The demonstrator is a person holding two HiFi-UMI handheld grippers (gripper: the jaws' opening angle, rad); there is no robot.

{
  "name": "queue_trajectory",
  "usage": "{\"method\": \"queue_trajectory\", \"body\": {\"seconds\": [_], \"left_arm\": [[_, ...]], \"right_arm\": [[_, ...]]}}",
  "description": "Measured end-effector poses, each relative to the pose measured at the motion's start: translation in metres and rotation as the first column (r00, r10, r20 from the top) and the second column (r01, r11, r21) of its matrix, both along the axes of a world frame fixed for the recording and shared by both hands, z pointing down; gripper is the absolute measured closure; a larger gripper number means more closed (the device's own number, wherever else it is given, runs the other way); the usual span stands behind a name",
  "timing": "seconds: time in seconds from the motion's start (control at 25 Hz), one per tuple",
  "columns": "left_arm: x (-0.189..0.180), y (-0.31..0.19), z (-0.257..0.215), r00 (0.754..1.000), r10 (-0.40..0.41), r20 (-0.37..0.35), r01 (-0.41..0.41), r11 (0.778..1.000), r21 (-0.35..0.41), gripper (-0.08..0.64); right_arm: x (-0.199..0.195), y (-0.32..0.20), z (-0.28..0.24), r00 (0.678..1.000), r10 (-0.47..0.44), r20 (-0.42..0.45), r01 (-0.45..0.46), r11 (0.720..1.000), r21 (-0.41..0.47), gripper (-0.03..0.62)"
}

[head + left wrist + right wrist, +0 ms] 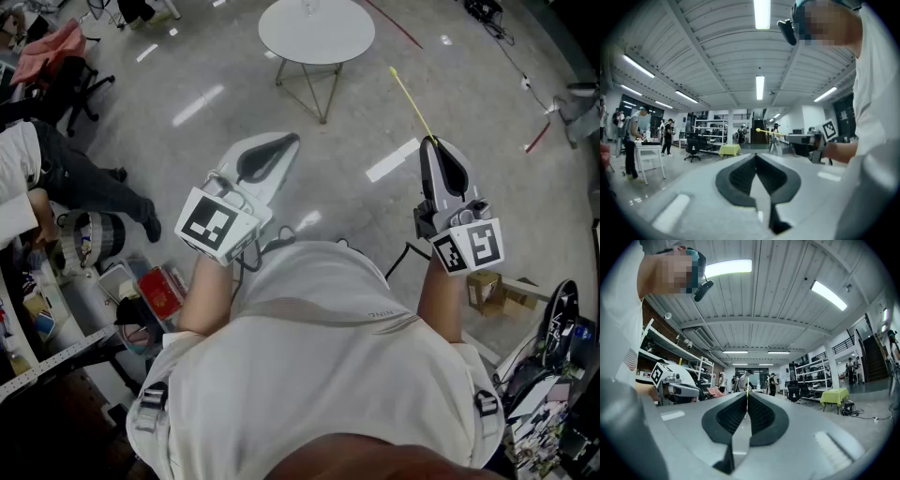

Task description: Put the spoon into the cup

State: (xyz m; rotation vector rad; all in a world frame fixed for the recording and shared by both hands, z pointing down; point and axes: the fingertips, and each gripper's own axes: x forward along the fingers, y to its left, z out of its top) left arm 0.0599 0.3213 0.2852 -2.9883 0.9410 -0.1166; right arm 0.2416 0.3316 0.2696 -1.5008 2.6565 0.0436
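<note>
In the head view, the left gripper (284, 141) is held level in front of the body at the left, above a grey polished floor (487, 94), with its marker cube (214, 223) at the near end. Its jaws are seen brought together at the tips, with nothing between them. The right gripper (431, 142) is held level at the right, well apart from the left one, and its own marker cube (469, 246) faces the camera. A thin yellow spoon (411, 101) is clamped at the tips of the right jaws and projects forward and slightly to the left, away from the body. A round white table (316, 30) is located further ahead on the floor, well apart from both grippers. In the left gripper view, the left gripper (756, 155) is shown closed and empty, its dark ribbed pads meeting at the front. The right gripper (788, 137) is visible at the right of this view, with the spoon (771, 133) extending from it horizontally and ending in a small rounded tip. In the right gripper view, the right gripper (746, 394) is shown closed on the spoon (747, 401), which appears as a narrow yellow line pinched between the two pads. The left gripper (697, 391) is seen at the left edge of this view.
</note>
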Motion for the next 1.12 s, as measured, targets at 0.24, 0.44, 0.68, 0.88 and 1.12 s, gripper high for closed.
{"method": "queue_trajectory", "body": {"seconds": [0.24, 0.44, 0.68, 0.88, 1.12], "left_arm": [[-0.002, 0.0, 0.0, 1.0, -0.003, 0.005, 0.003, 1.0, -0.004, 0.558], [-0.003, 0.0, 0.0, 1.0, -0.004, -0.002, 0.004, 1.0, -0.001, 0.558], [-0.008, -0.001, 0.001, 1.0, -0.008, 0.0, 0.008, 1.0, -0.005, 0.558], [-0.014, -0.004, 0.003, 1.0, -0.007, -0.003, 0.007, 1.0, -0.009, 0.558], [-0.034, -0.011, 0.001, 1.0, -0.028, 0.005, 0.028, 0.999, -0.016, 0.558]], "right_arm": [[-0.001, 0.0, 0.0, 1.0, 0.0, -0.003, 0.0, 1.0, -0.006, 0.583], [-0.003, -0.002, 0.003, 1.0, -0.004, -0.003, 0.004, 1.0, -0.011, 0.583], [-0.008, -0.005, 0.006, 1.0, -0.006, -0.003, 0.006, 1.0, -0.016, 0.583], [-0.014, -0.009, 0.007, 1.0, -0.015, 0.014, 0.015, 1.0, -0.022, 0.581], [-0.034, -0.017, 0.006, 0.999, -0.032, 0.01, 0.033, 0.999, -0.029, 0.581]]}}
